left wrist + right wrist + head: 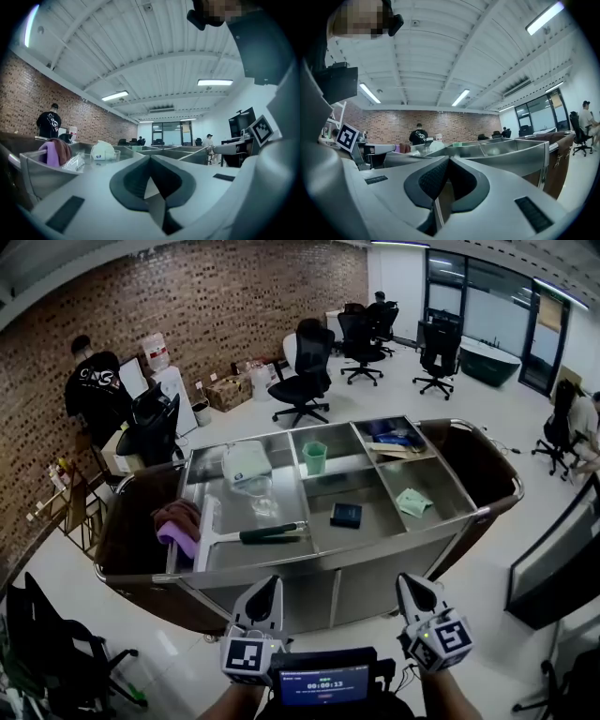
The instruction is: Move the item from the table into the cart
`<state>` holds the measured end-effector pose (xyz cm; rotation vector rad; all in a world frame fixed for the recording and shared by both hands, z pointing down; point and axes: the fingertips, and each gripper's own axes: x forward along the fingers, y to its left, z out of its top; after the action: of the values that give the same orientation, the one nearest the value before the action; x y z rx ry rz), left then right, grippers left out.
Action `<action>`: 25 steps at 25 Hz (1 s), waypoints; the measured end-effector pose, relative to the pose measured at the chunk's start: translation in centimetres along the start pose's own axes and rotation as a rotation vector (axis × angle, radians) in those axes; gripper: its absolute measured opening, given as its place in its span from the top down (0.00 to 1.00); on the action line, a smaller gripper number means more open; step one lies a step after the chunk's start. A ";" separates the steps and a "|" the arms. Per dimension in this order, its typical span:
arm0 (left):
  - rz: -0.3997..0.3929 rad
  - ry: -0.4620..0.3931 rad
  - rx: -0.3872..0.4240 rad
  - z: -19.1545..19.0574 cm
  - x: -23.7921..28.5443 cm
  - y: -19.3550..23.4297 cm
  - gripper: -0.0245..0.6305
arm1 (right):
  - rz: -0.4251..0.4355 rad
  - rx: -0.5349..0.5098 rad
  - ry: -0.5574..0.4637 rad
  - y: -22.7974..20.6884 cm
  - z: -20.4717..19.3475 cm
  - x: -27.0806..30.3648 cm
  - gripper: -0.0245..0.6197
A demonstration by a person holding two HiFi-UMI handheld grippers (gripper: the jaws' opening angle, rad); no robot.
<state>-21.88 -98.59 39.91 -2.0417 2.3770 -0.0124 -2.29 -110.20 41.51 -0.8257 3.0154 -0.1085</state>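
The steel cart (394, 538) stands just ahead of me, its top split into several compartments. In them lie a green-handled squeegee (267, 533), a purple cloth (178, 540), a white object in a clear tub (246, 465), a green cup (315, 457), a dark box (346, 514) and a pale green packet (412, 502). My left gripper (267, 589) (151, 159) is low in front of the cart, shut and empty. My right gripper (412, 585) (449, 161) is level with it to the right, also shut with nothing in it. Both point at the cart's near side.
A small screen device (323, 682) sits between my forearms. A dark panel (562, 559) stands to the right and a black chair (56, 652) at the lower left. Office chairs (305, 371) and a person in black (94, 390) are beyond the cart by the brick wall.
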 end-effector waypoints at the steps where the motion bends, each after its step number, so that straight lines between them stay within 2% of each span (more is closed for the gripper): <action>1: -0.003 -0.006 0.012 0.2 -0.1 -0.3 0.95 | -0.004 -0.001 -0.003 -0.1 0.2 -0.1 0.96; 6: 0.001 0.022 -0.017 -0.8 -0.1 -0.2 0.95 | 0.010 -0.039 0.001 0.4 0.3 0.2 0.96; 10: 0.005 0.028 -0.007 -0.9 -0.1 -0.2 0.95 | -0.010 -0.005 -0.008 0.1 0.5 0.2 0.96; 25: -0.005 0.035 0.001 -0.9 -0.5 0.0 0.95 | -0.025 -0.014 0.008 0.4 0.1 -0.1 0.96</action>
<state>-21.79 -98.10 40.78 -2.0632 2.3915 -0.0497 -2.36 -109.80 41.38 -0.8668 3.0174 -0.0915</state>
